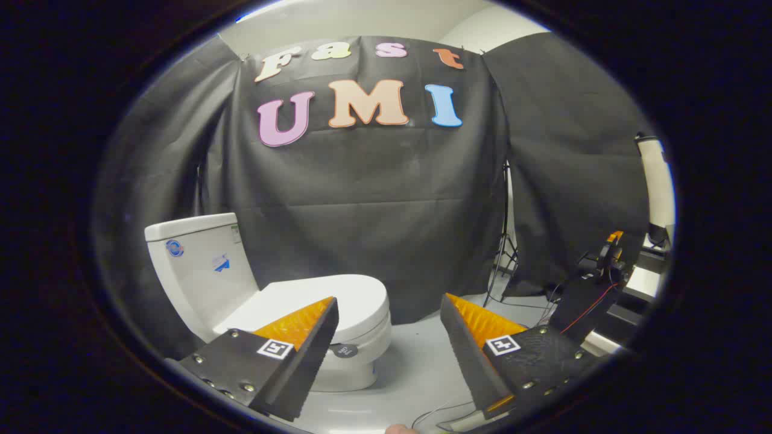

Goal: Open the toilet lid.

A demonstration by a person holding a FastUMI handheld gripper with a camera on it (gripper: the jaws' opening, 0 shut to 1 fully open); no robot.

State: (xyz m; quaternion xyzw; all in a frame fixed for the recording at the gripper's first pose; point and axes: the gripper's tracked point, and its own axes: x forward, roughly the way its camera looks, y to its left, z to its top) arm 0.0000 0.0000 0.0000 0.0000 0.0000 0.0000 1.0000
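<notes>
The toilet [301, 307] stands on the pale floor [416, 374] against the black cloth wall [386, 199], ahead of the gripper [389, 307] and off to the side of its left finger. Its lid [350, 298] is white and lies flat down on the seat, closed, with the rounded front end pointing toward the middle of the booth. A small dark round tag [345, 350] sits on the front of the bowl just under the rim. Behind the lid rises the white tank [202, 265], upright against the cloth, with two small stickers on its near side. The gripper's two fingers are spread wide apart with nothing between them, and they touch nothing. The tip of the left finger overlaps the near part of the lid in the view, but whether it is close to it cannot be told; the right finger points at bare floor well clear of the toilet. Beyond the right finger, a thin stand [503, 253] rises in the gap between two cloth panels, and loose cables [543, 304] trail across the floor toward a cluster of dark equipment [594, 289] at the booth's side.
</notes>
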